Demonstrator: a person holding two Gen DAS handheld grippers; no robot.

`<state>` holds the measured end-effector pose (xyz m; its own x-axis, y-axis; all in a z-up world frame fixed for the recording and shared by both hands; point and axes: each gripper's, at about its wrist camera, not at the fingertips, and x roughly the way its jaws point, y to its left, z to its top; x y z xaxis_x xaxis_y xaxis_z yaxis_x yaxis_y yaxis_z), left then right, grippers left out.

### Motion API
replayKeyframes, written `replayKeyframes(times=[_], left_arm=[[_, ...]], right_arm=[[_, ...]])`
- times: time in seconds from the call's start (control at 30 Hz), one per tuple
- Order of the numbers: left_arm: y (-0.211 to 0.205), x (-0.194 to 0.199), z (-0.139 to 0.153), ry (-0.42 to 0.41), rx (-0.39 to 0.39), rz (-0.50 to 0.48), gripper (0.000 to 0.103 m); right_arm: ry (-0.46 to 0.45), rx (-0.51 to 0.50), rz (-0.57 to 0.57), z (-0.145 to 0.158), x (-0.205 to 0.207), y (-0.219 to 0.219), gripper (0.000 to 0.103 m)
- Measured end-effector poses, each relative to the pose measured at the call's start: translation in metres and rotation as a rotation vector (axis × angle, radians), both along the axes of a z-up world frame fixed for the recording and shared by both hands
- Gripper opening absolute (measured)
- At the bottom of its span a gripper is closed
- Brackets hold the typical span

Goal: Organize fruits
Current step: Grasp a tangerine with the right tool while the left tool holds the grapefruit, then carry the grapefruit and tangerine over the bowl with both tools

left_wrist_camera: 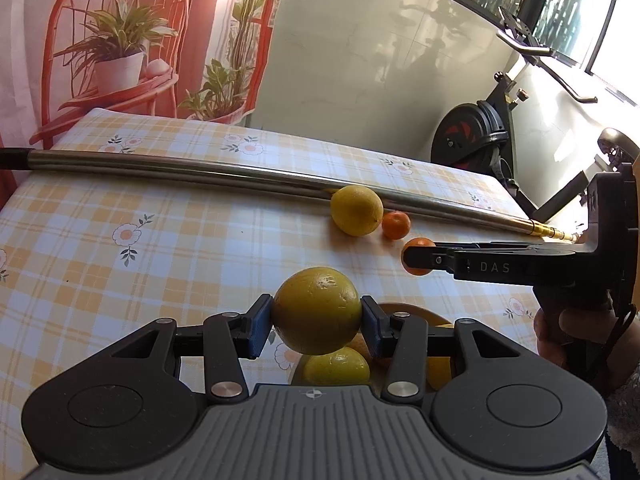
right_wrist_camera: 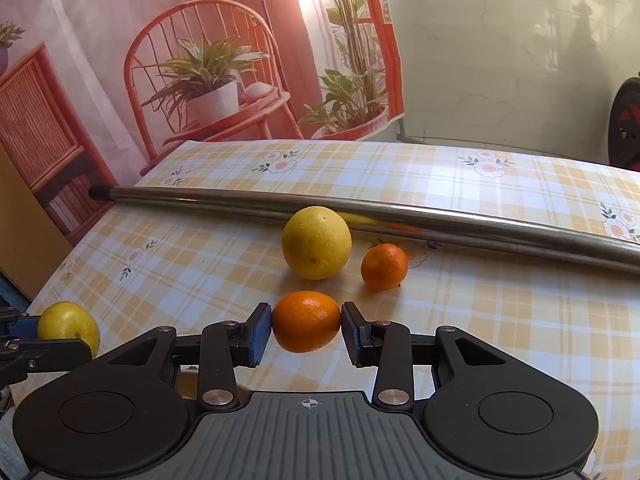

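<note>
My left gripper (left_wrist_camera: 317, 320) is shut on a round yellow-green citrus fruit (left_wrist_camera: 316, 304), held above a plate (left_wrist_camera: 416, 311) that holds a yellow fruit (left_wrist_camera: 336, 368) and others partly hidden. My right gripper (right_wrist_camera: 306, 332) has a tangerine (right_wrist_camera: 306, 320) between its blue pads (right_wrist_camera: 260, 332). Its jaws are closing and both pads touch the fruit just above the tablecloth. From the left wrist view that right gripper (left_wrist_camera: 418, 258) comes in from the right. A large yellow citrus (right_wrist_camera: 316, 242) and a second tangerine (right_wrist_camera: 384, 267) lie on the table beyond.
A long steel rod (right_wrist_camera: 440, 216) lies across the checked tablecloth (right_wrist_camera: 160, 264) behind the fruit. A hand (left_wrist_camera: 568, 328) grips the right tool. An exercise bike (left_wrist_camera: 480, 136) stands beyond the table's far right edge. A printed backdrop (right_wrist_camera: 200, 60) hangs behind.
</note>
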<state>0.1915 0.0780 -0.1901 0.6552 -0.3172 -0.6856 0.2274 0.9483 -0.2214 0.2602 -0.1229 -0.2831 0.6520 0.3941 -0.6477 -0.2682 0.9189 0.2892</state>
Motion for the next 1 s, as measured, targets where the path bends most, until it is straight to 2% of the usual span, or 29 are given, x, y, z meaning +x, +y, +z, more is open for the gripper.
replayKeyframes(times=[0.27, 0.5, 0.73, 1.0], left_arm=[[-0.010, -0.015, 0.001, -0.014, 0.021, -0.058, 0.049], [-0.017, -0.023, -0.002, -0.006, 0.039, -0.095, 0.049], [-0.021, -0.027, -0.005, 0.000, 0.041, -0.111, 0.049], [-0.024, -0.030, -0.006, 0.002, 0.048, -0.124, 0.049]], right_arm=[[-0.060, -0.009, -0.018, 0.015, -0.061, -0.005, 0.035], [-0.058, 0.038, -0.067, 0.013, -0.106, -0.017, 0.035], [-0.095, 0.045, -0.078, 0.026, -0.126, -0.026, 0.035], [-0.071, 0.036, -0.034, 0.027, -0.138, -0.019, 0.035]])
